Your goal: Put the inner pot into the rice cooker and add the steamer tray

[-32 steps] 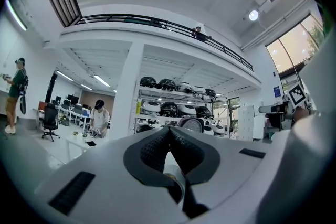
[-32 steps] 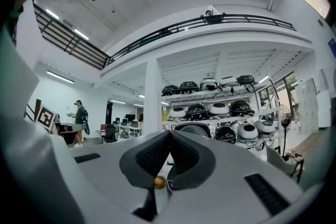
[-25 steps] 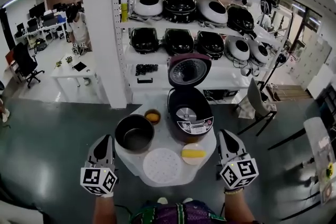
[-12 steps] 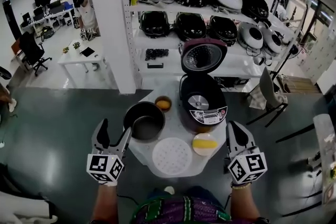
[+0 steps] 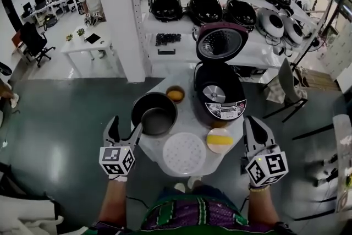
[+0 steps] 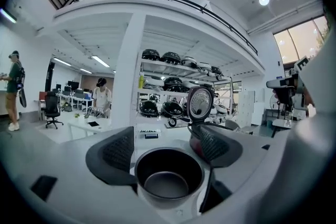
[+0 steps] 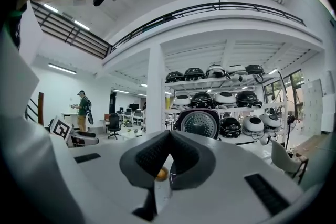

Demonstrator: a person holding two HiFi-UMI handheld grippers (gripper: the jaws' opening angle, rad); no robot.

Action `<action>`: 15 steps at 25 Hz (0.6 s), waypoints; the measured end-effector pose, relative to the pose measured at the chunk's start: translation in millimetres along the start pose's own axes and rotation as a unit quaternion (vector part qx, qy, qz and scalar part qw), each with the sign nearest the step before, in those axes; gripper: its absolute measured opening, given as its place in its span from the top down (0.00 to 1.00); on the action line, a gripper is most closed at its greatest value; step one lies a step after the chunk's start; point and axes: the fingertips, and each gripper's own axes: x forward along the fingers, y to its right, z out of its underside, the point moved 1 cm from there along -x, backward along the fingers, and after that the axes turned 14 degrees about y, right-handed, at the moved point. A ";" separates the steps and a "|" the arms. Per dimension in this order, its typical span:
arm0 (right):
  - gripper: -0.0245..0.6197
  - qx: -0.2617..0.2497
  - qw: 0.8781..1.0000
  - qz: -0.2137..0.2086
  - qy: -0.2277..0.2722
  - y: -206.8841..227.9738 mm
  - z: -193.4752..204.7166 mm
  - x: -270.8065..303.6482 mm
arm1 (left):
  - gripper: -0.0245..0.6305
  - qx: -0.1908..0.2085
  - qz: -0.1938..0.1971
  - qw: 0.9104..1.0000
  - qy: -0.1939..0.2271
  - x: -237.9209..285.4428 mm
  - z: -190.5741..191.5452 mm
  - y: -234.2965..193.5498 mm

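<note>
The dark inner pot point(image 5: 154, 114) stands empty on the small round white table point(image 5: 193, 125), left of the rice cooker point(image 5: 220, 99), whose lid point(image 5: 221, 41) is up. The white perforated steamer tray point(image 5: 185, 153) lies flat at the table's near edge. My left gripper point(image 5: 125, 127) is at the pot's left rim; its jaws have just been opening and stand wide. In the left gripper view the pot point(image 6: 169, 178) fills the gap ahead of the left gripper point(image 6: 165, 148), with no pad pressing on it. My right gripper point(image 5: 254, 125) hovers right of the table, shut and empty point(image 7: 168, 153).
A small bowl with something orange point(image 5: 175, 94) sits behind the pot, and a yellow round item point(image 5: 219, 140) lies in front of the cooker. Shelves of rice cookers point(image 5: 220, 5) and a white pillar point(image 5: 118, 14) stand behind. A chair point(image 5: 286, 93) is at the right.
The left gripper went from shut to wide open and dropped forward to the pot's left rim. The right gripper stayed shut and shifted slightly.
</note>
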 end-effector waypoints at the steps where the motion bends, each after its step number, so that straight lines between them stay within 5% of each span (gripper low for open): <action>1: 0.95 -0.001 1.000 -0.003 -0.001 0.6 0.5 3.1 | 0.36 0.000 -0.001 1.000 -0.005 2.9 5.2 -0.7; 10: 0.95 0.002 1.000 -0.019 -0.003 16.8 7.0 40.0 | 0.36 0.024 -0.021 0.999 -0.040 37.2 47.5 -16.5; 15: 0.95 0.008 0.999 -0.035 -0.016 15.4 22.4 59.3 | 0.36 -0.006 -0.031 0.996 -0.079 51.7 85.3 -29.8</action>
